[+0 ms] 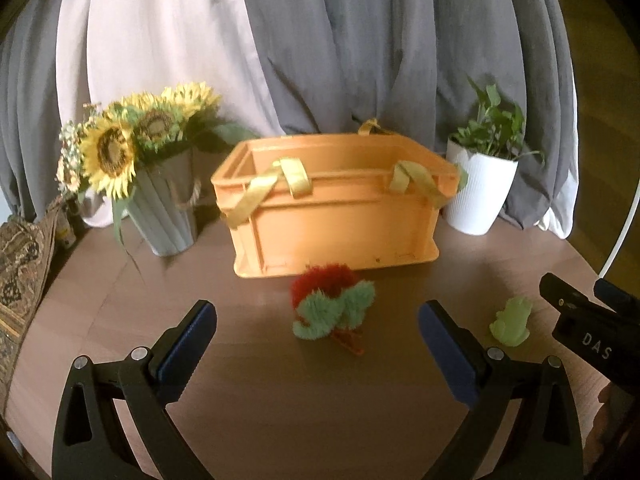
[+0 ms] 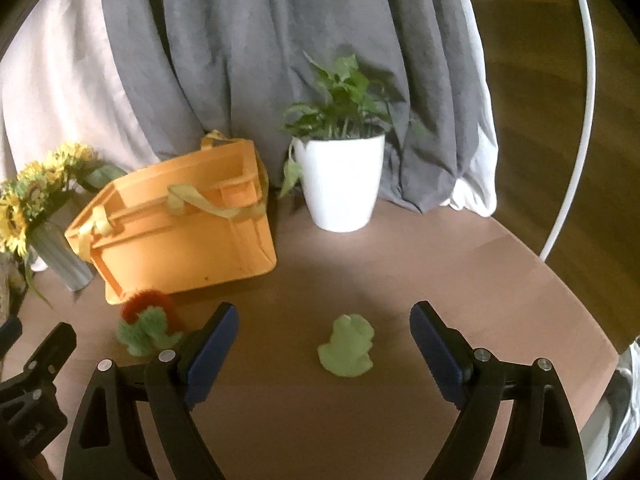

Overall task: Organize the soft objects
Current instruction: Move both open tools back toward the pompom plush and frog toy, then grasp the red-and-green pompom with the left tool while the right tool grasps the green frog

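A fuzzy red and green plush toy lies on the round brown table just in front of the orange crate. My left gripper is open, its blue pads either side of the toy and short of it. A small pale green frog figure sits further right; my right gripper is open around it with wide gaps on both sides. The plush toy shows at the left of the right wrist view, the frog at the right of the left wrist view. The crate has yellow-green strap handles.
A grey vase of sunflowers stands left of the crate, a white potted plant to its right. Grey and white curtains hang behind the table. A patterned cushion lies at the far left. A white hoop curves past the table's right edge.
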Demonstrator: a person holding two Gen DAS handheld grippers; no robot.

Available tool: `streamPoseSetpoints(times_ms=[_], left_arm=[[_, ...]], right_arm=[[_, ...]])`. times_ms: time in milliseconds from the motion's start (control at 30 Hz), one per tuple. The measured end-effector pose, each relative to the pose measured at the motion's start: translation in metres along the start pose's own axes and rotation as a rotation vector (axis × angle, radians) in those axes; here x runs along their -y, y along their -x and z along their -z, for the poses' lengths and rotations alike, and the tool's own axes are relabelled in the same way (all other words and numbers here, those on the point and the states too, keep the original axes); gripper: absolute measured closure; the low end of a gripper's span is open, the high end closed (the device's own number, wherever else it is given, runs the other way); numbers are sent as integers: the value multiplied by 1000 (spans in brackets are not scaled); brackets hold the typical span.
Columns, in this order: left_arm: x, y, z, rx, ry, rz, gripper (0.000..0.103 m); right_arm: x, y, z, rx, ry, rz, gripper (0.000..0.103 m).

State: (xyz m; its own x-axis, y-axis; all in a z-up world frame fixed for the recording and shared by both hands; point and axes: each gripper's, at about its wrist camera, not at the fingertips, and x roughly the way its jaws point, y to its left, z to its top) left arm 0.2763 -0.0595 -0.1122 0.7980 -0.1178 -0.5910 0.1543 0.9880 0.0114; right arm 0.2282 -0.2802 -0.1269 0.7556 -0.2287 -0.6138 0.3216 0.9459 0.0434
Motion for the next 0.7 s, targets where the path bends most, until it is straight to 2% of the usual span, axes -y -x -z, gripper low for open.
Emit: streamPoseSetpoints(times_ms=[300, 600, 700], left_arm=[[8, -32, 16, -61, -1, -20, 0], [15, -68, 13, -93, -18, -23, 0], [18, -81, 11, -113, -21, -22, 0]], right_arm=[[7, -29, 17, -61, -13, 13, 15], [12, -58, 17, -107, -46, 44, 15], [15, -72, 17, -147, -63, 58, 15]])
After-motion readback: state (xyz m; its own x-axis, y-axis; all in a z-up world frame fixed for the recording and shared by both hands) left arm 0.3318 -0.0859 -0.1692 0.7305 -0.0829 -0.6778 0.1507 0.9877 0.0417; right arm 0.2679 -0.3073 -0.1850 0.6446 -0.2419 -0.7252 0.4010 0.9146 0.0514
